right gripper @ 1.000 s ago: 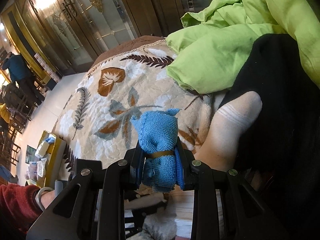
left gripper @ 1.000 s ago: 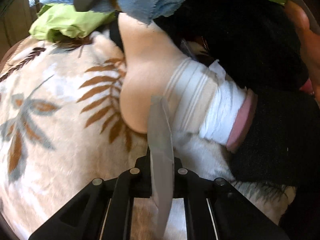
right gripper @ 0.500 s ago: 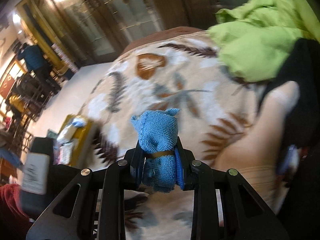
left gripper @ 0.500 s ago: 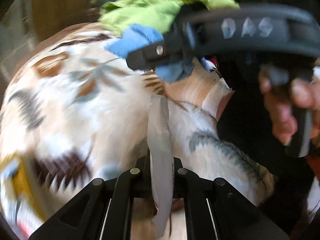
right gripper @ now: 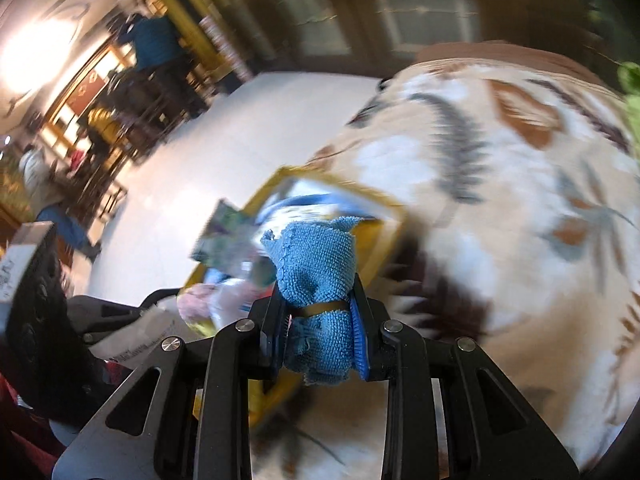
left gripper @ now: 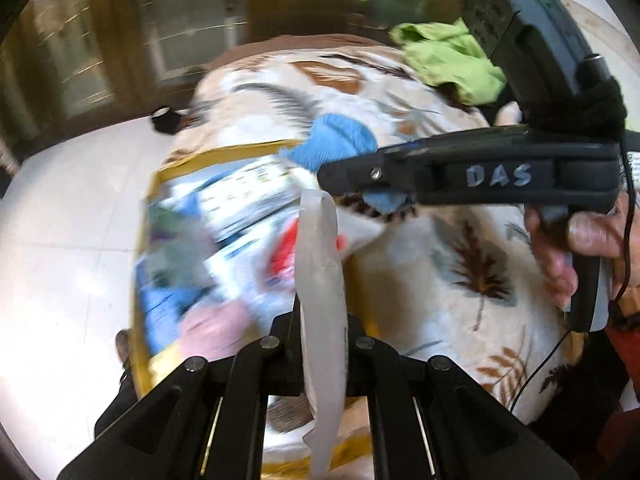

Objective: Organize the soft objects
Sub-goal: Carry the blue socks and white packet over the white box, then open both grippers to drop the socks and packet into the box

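Observation:
My right gripper is shut on a rolled blue towel and holds it just above a yellow-rimmed box full of mixed items at the bed's edge. In the left wrist view the same towel shows in the right gripper's black jaws, over the box. My left gripper is shut on a thin pale sheet-like item that stands edge-on between its jaws. A green cloth lies at the far end of the leaf-patterned blanket.
The box holds blurred packets and a pink item. White tiled floor lies to the left of the bed. Wooden glass doors stand behind. People and chairs are far off.
Both grippers have swung left, away from the black and green clothes and the sock, toward the yellow box at the bed's edge. The blue towel stays gripped.

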### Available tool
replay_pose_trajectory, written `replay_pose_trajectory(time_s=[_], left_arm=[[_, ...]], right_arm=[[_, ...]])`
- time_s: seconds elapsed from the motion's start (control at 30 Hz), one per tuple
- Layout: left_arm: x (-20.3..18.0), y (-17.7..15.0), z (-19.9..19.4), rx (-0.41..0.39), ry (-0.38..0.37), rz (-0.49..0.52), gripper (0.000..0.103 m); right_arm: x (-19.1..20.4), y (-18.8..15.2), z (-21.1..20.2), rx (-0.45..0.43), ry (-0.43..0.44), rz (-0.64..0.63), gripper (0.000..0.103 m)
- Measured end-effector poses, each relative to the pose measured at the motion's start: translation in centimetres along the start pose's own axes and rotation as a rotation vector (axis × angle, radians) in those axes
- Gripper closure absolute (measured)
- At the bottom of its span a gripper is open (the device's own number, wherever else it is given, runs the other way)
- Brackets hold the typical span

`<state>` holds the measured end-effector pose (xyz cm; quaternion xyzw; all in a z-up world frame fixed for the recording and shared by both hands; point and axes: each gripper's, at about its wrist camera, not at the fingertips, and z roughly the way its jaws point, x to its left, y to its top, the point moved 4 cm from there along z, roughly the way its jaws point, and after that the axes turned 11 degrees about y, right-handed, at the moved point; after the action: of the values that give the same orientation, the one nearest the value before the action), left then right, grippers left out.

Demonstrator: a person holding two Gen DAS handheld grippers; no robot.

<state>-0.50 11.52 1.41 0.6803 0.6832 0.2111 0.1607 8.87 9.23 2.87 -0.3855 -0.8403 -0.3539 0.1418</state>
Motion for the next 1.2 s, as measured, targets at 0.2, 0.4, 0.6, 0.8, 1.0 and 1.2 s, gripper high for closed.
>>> replay_pose_trajectory(time_s=[0.2, 0.4, 0.6, 0.8, 1.0, 1.2], left_arm=[[2.7, -2.3, 0.2, 0.033, 0.025, -0.098, 0.098], [3.5, -3.6, 1.8, 0.063, 0.035, -0.139, 0.097], [3.6, -3.9, 1.9, 0.042, 0.055, -0.160, 0.096], [3.9, -3.8, 1.3, 0.027, 0.074, -0.171, 0.071], [4.5, -3.4, 0.1, -0.007, 0.115, -0.194, 0.041], [5.3, -3.1, -0.9, -0.024, 0.185, -0.225, 0.040]], right_arm=[[2.2, 0.3, 5.2, 0.089, -0.018, -0.035, 0.077], [2.7, 0.2, 7.2, 0.128, -0.056, -0.039, 0.073], [3.1, 0.4, 6.9, 0.136, -0.078, -0.033, 0.045], [3.6, 0.4, 6.1, 0.111, -0.099, -0.036, 0.045], [4.1, 0.7, 4.5, 0.058, -0.099, -0.028, 0.045], [4.6, 0.9, 3.2, 0.012, -0.105, -0.023, 0.045]])
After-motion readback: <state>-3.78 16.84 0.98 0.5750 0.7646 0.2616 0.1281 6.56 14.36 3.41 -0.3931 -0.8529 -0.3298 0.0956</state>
